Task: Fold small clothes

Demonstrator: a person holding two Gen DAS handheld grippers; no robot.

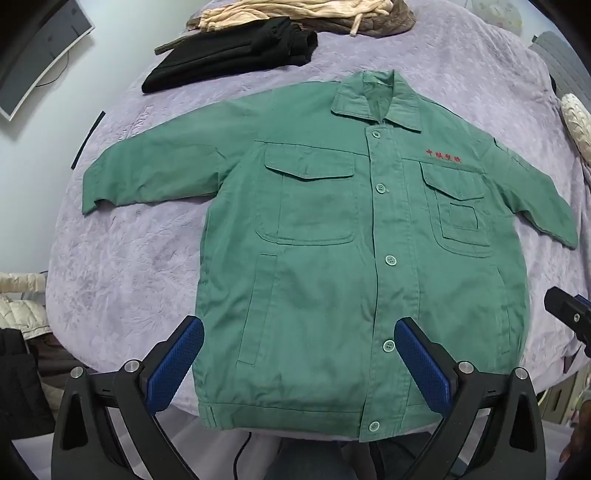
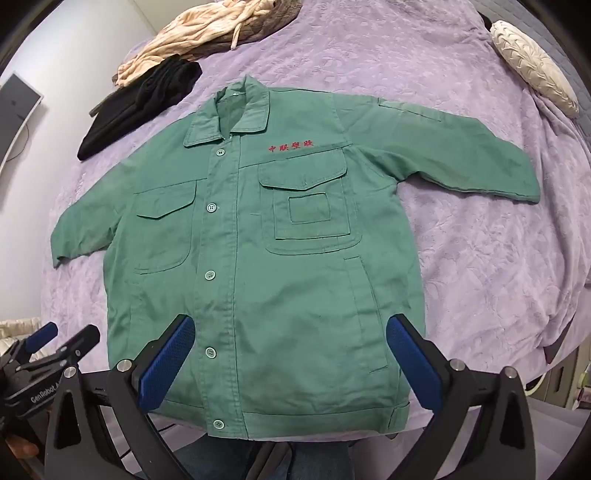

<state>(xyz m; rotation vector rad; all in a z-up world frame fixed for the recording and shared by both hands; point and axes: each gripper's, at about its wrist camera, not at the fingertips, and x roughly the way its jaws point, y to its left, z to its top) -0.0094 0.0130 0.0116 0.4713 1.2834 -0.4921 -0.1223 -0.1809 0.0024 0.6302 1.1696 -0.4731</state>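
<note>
Green jacket, buttoned and spread front-up with both sleeves out on the lavender bed, lies flat, apparently so a fold can begin. Left gripper and right gripper hover above its hem, fingers wide and empty. Black garment and beige garment sit near the collar, clear of the working area.

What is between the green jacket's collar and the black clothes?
Only bare purple bedspread lies between the green jacket collar and black clothes, in both views.
</note>
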